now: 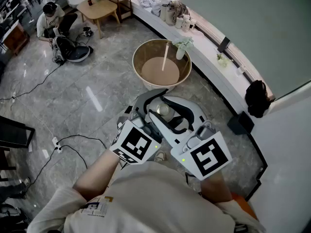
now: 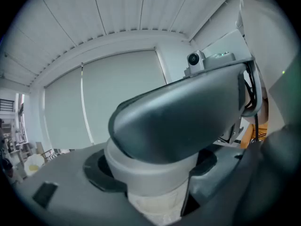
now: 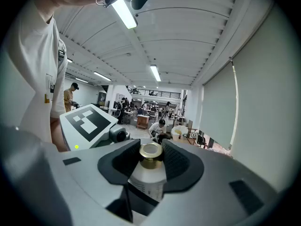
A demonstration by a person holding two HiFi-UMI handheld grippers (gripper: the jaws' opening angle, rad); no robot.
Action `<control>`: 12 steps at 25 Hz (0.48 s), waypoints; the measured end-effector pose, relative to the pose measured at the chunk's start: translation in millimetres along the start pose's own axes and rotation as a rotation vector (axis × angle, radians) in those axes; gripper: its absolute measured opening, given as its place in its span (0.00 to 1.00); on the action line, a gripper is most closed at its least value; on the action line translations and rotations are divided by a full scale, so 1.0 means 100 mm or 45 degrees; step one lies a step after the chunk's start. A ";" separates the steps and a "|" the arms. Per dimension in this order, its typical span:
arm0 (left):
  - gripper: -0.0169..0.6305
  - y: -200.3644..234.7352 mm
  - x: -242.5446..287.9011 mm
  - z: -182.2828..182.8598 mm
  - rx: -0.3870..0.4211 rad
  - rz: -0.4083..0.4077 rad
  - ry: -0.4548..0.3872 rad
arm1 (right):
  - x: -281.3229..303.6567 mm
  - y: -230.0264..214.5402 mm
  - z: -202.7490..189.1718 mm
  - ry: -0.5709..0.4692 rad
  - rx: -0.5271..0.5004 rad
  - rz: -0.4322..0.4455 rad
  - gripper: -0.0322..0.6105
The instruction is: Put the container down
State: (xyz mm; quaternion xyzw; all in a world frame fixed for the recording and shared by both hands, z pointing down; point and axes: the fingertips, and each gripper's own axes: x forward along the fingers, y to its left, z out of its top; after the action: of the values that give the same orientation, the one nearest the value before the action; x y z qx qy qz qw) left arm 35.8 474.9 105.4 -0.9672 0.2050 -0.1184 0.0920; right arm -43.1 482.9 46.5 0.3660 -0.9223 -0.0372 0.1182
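A small container (image 1: pixel 164 109) with a gold cap is held in front of my chest, over the floor, between both grippers. In the right gripper view my right gripper (image 3: pixel 151 158) is shut on the gold cap (image 3: pixel 151 150), and the white labelled body (image 3: pixel 146 185) hangs below the pads. In the left gripper view my left gripper (image 2: pixel 151 175) stands wide, its dark pads (image 2: pixel 104 173) lying against the sides of the container's pale body (image 2: pixel 153 199). The right gripper's dark jaw (image 2: pixel 188 121) crosses just above. Both marker cubes (image 1: pixel 137 144) show near my body.
A round tub (image 1: pixel 141 52) of brown liquid with a stick in it stands on the marble floor ahead. A white ledge (image 1: pixel 214 72) with vases runs along the right. Cables (image 1: pixel 63 142) lie at the left. Farther off are a wooden table (image 1: pixel 99 8) and a crouching person (image 1: pixel 51 18).
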 end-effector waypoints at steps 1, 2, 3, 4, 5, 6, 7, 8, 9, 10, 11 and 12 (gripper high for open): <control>0.56 -0.01 0.00 0.00 -0.002 0.000 0.000 | 0.00 0.01 0.00 0.001 -0.002 0.000 0.27; 0.56 -0.01 -0.01 0.00 -0.003 -0.001 0.001 | -0.01 0.01 0.00 0.002 -0.004 0.000 0.27; 0.56 -0.02 -0.01 0.01 -0.004 -0.001 0.001 | -0.02 0.02 0.00 0.002 -0.005 -0.001 0.27; 0.56 -0.04 -0.02 0.00 -0.004 -0.002 0.001 | -0.03 0.03 0.00 0.002 -0.003 -0.002 0.27; 0.56 -0.05 -0.02 0.00 -0.003 -0.002 0.002 | -0.04 0.04 -0.01 0.000 -0.001 -0.004 0.27; 0.56 -0.07 -0.02 0.00 -0.002 -0.003 0.002 | -0.05 0.04 -0.02 -0.003 0.002 -0.005 0.27; 0.56 -0.09 -0.01 0.00 -0.002 -0.004 0.003 | -0.07 0.05 -0.03 -0.004 0.003 -0.005 0.27; 0.56 -0.11 0.01 0.00 -0.001 -0.006 0.003 | -0.09 0.04 -0.04 -0.005 0.004 -0.006 0.27; 0.56 -0.13 0.03 0.01 -0.001 -0.008 0.003 | -0.12 0.03 -0.04 -0.004 0.005 -0.006 0.27; 0.56 -0.15 0.05 0.02 -0.002 -0.009 0.004 | -0.14 0.01 -0.05 -0.003 0.007 -0.007 0.27; 0.56 -0.16 0.07 0.03 -0.002 -0.009 0.006 | -0.17 0.00 -0.05 -0.002 0.010 -0.008 0.27; 0.56 -0.17 0.09 0.04 -0.002 -0.010 0.008 | -0.19 -0.02 -0.05 -0.002 0.014 -0.008 0.27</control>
State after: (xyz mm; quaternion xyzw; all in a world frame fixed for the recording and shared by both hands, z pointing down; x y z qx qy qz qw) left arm 51.2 486.9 106.7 -0.9677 0.2018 -0.1216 0.0901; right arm -27.3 494.3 47.3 0.3696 -0.9214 -0.0329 0.1154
